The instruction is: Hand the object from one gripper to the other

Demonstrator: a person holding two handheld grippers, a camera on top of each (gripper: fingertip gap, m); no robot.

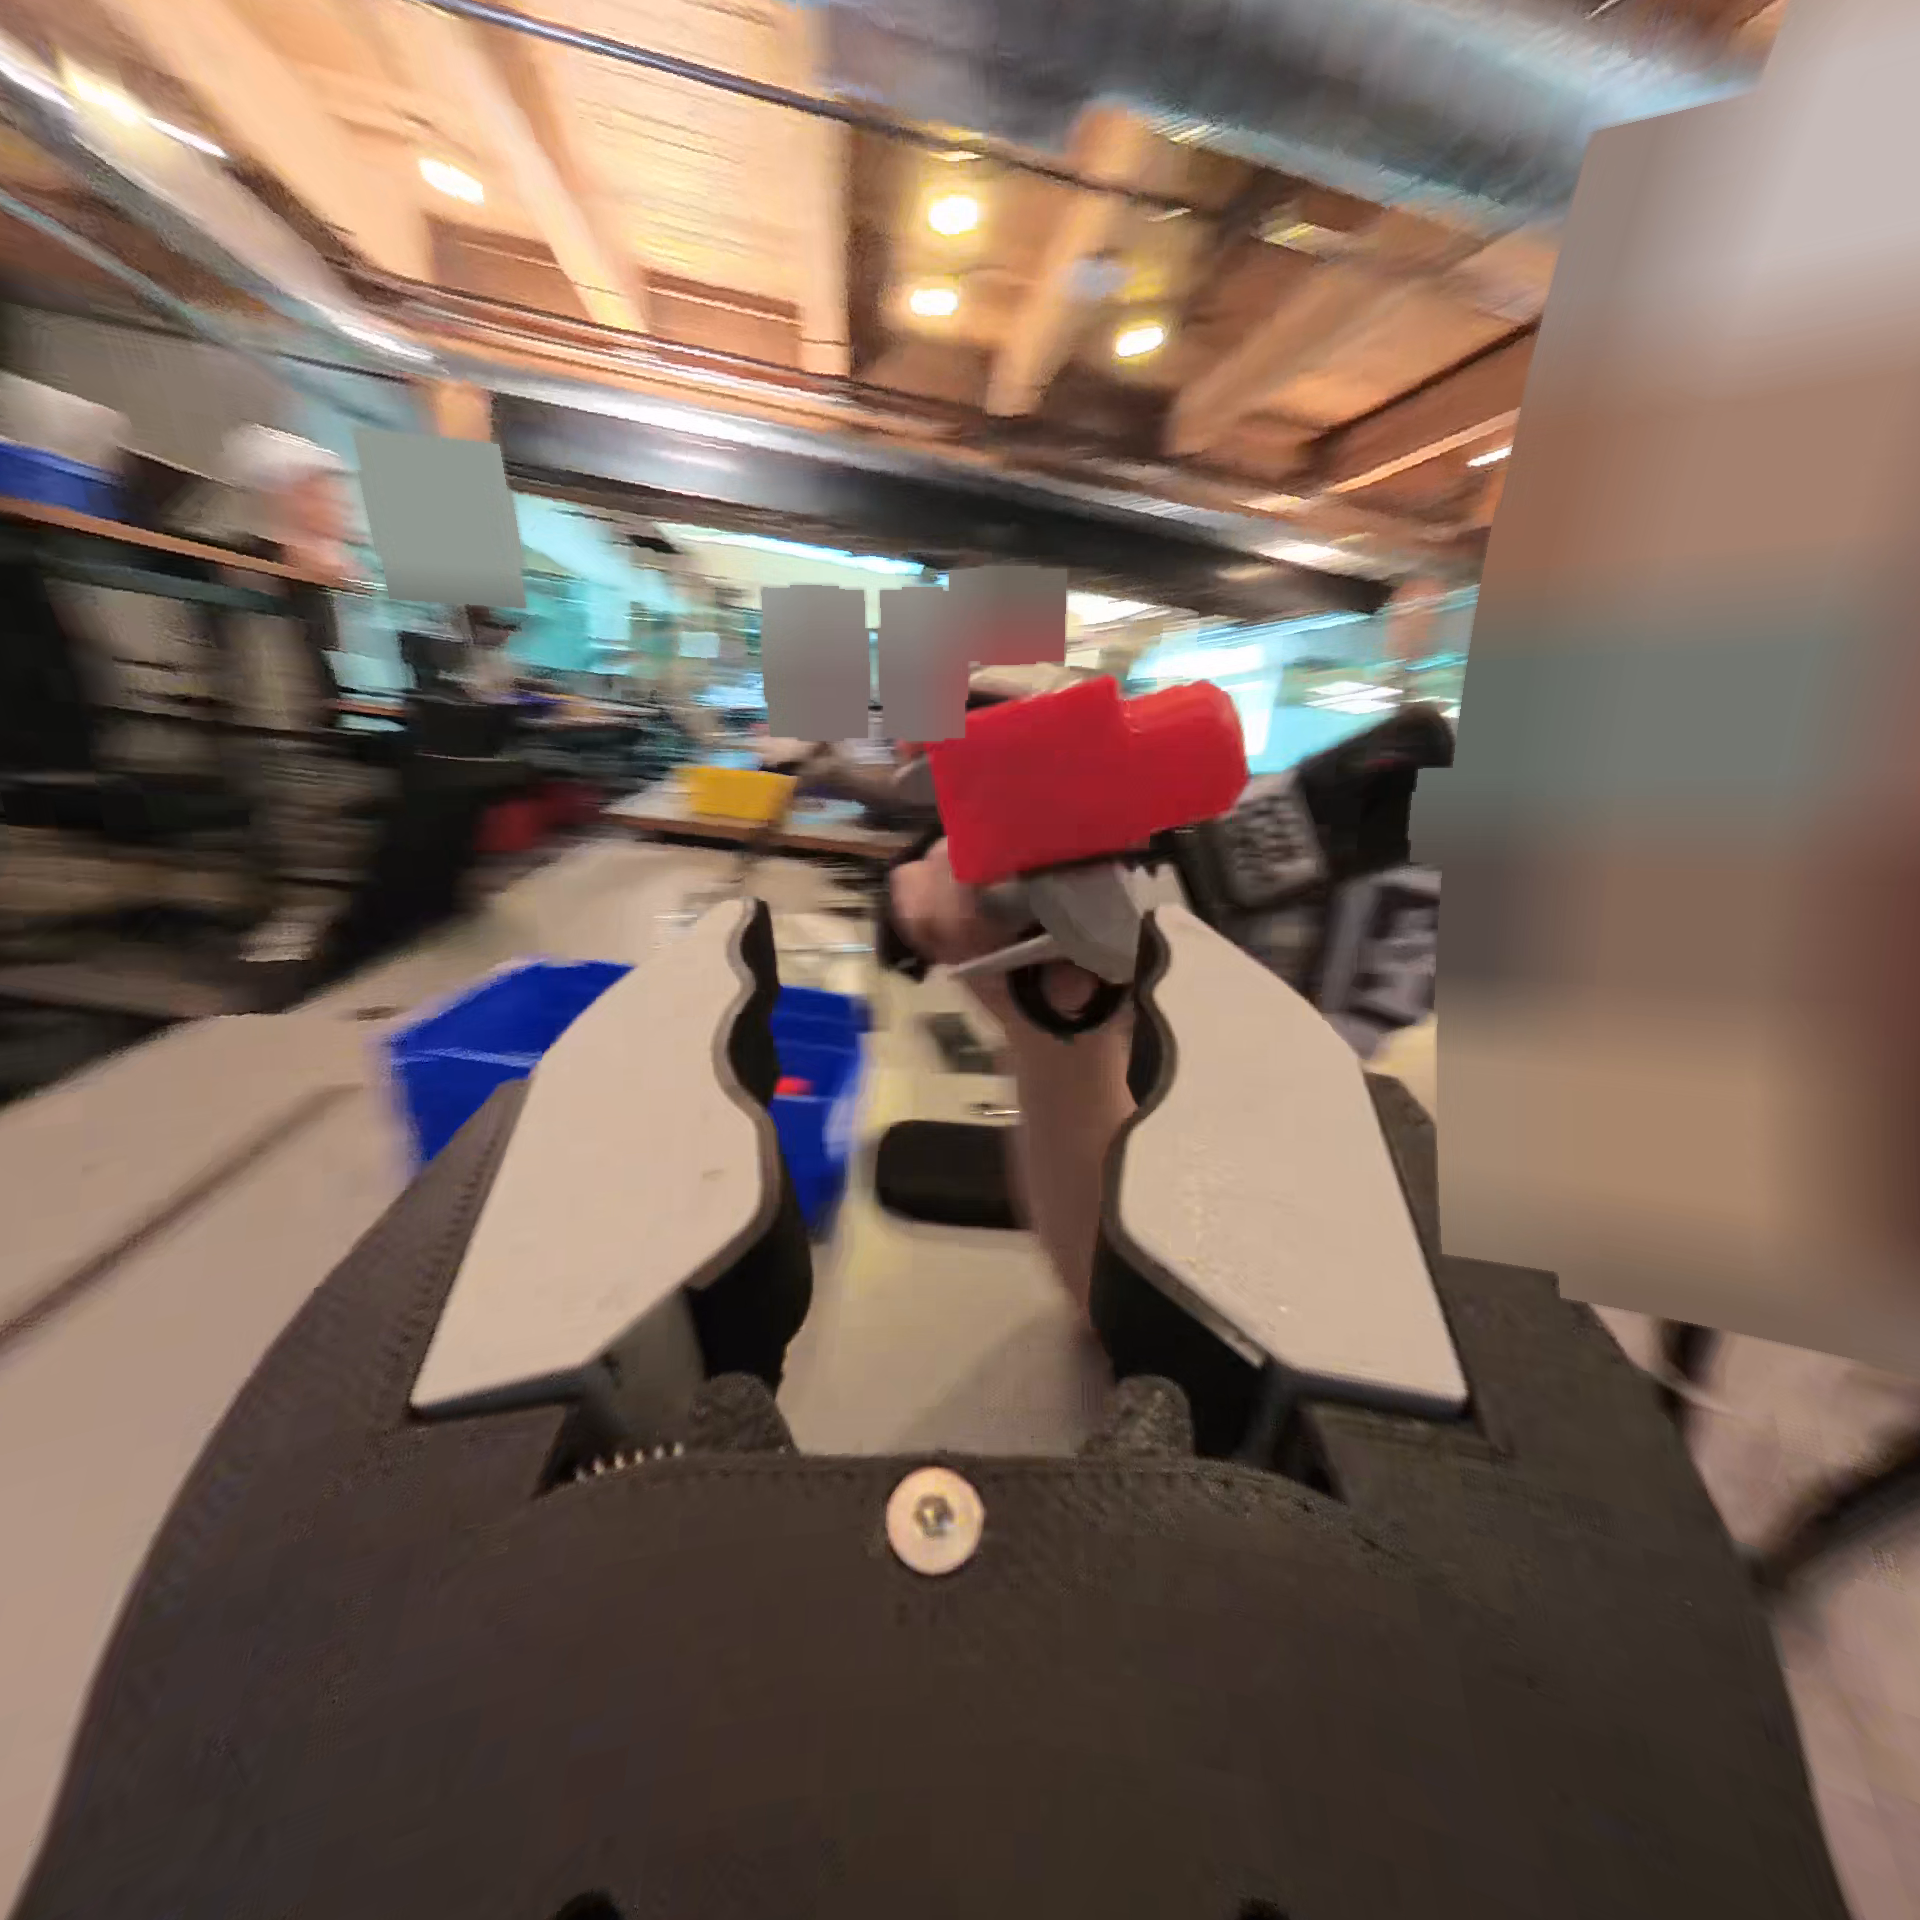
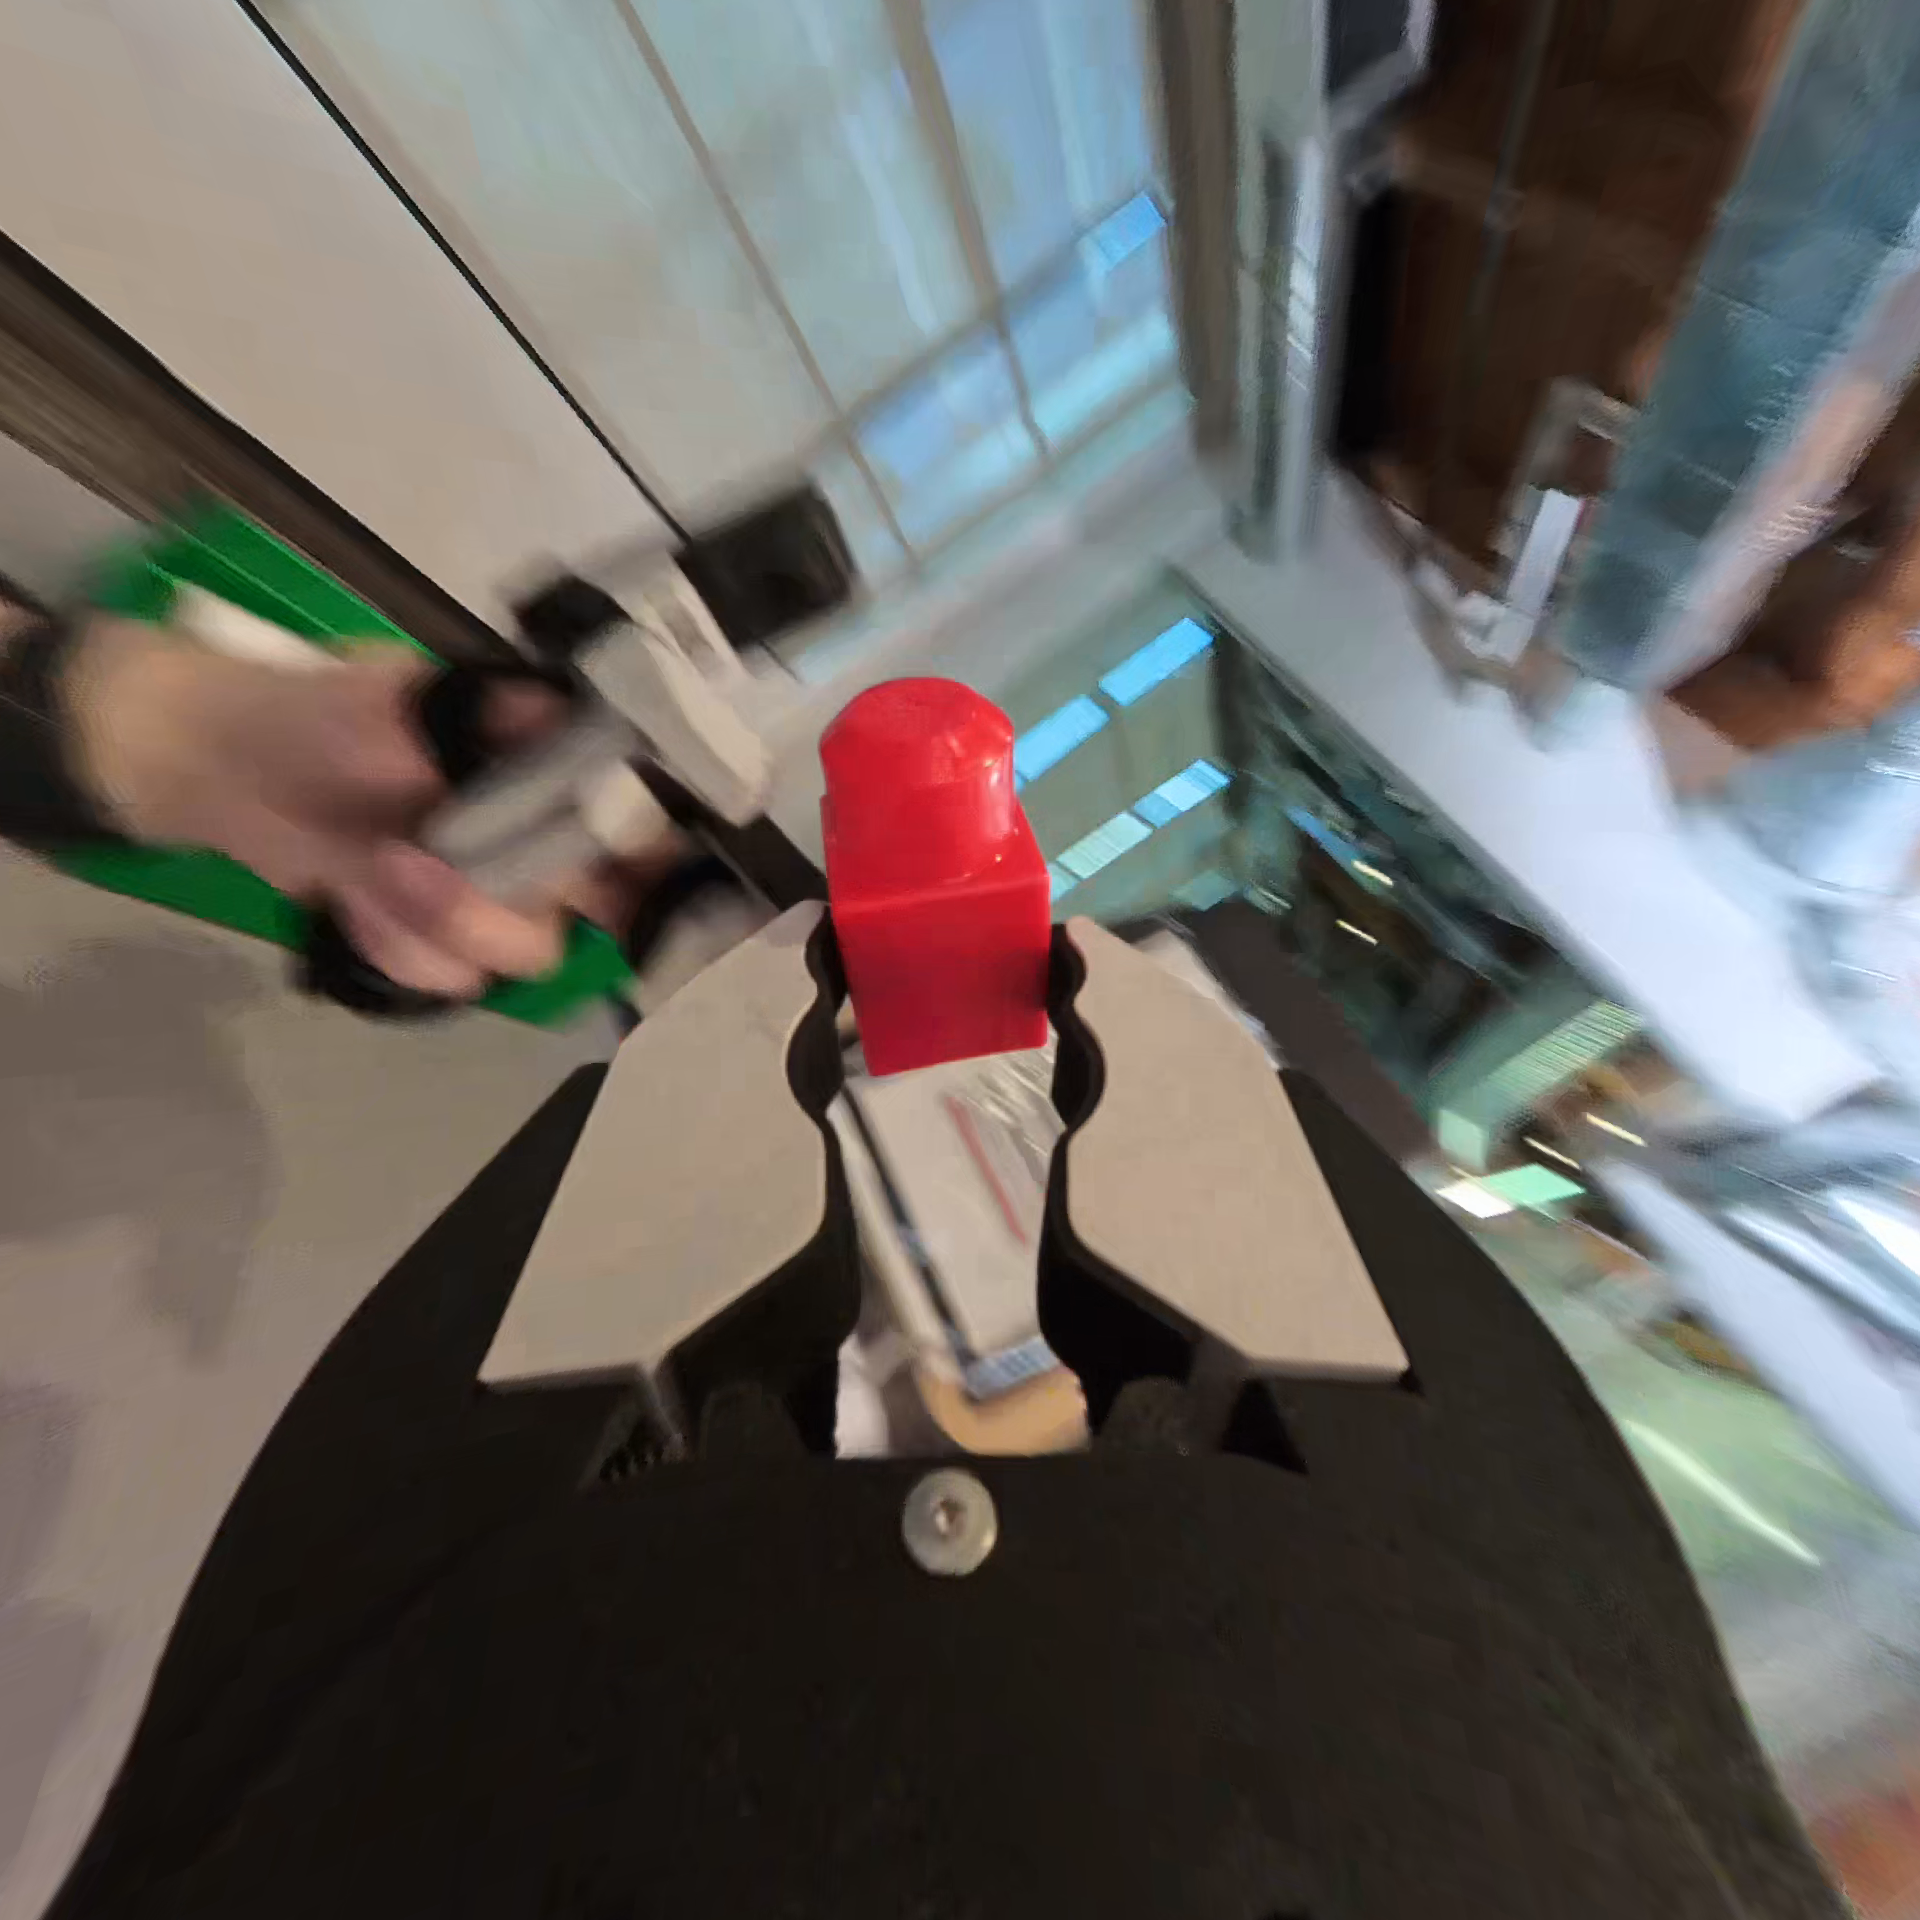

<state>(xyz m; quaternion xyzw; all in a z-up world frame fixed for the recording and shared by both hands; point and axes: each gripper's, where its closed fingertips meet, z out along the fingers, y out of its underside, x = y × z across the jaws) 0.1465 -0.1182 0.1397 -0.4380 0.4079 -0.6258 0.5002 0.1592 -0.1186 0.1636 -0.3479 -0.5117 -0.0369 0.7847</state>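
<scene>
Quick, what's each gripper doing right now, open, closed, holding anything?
Left gripper: open, fingers apart, holding nothing.
Right gripper: closed on the red block.

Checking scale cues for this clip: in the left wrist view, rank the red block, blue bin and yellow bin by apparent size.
1. Blue bin, partly hidden by the left gripper.
2. Red block, nearer the camera, so true order is unsure.
3. Yellow bin, far off.
</scene>
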